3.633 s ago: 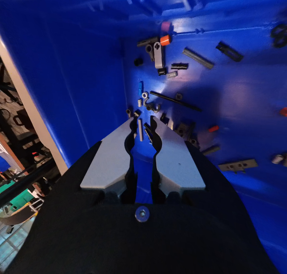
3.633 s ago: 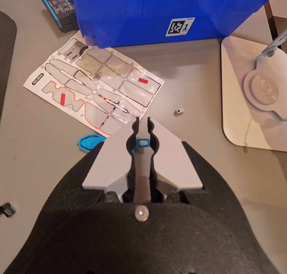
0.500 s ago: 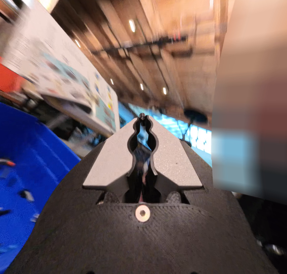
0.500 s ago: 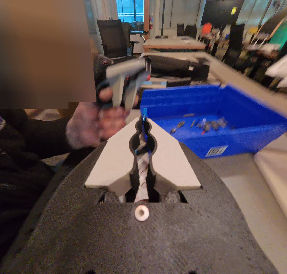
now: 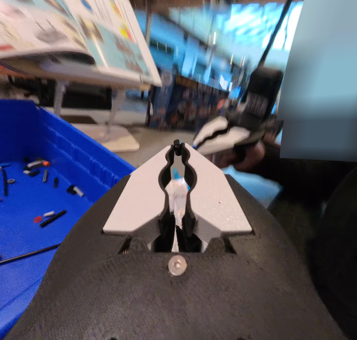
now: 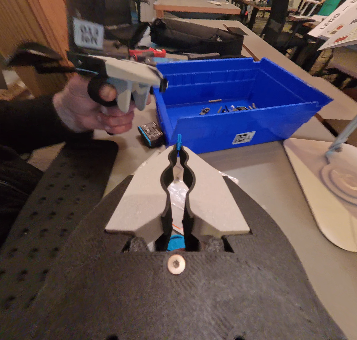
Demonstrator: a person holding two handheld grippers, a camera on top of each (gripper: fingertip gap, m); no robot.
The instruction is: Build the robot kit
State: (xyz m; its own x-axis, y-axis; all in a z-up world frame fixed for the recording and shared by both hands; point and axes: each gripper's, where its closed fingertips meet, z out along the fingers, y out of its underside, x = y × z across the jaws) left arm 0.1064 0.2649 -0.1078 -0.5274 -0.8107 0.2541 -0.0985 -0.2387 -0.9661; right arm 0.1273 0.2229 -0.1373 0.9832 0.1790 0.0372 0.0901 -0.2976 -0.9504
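So, two handheld grippers are seen here, both lifted off the table near the blue bin (image 6: 251,126), and each is loaded with one tiny part. The left gripper (image 5: 176,147) is squeezed together on a single small black pin (image 5: 176,143), pinched right at the fingertips, and it's held by a hand (image 6: 87,108) just off the bin's left wall, above rim height. The right gripper (image 6: 178,147) is clamped on one small blue pin (image 6: 179,140), which sticks up past the tips and is kept in front of the bin's near wall. The two tips are pointed roughly toward each other, close but not touching as far as can be told, since the left view is quite smeared. Inside the bin a scatter of small loose parts (image 5: 44,176) is left on the floor: well over a dozen, mostly black and grey with a couple of red bits, too blurry for an exact count. One black battery-like block (image 6: 150,131) is parked at the bin's near-left corner, one white stand base (image 6: 328,186) is found to the bin's right, one open booklet (image 5: 77,31) is propped above it, and one clear sticker sheet (image 6: 176,193) is glimpsed in front of the bin.
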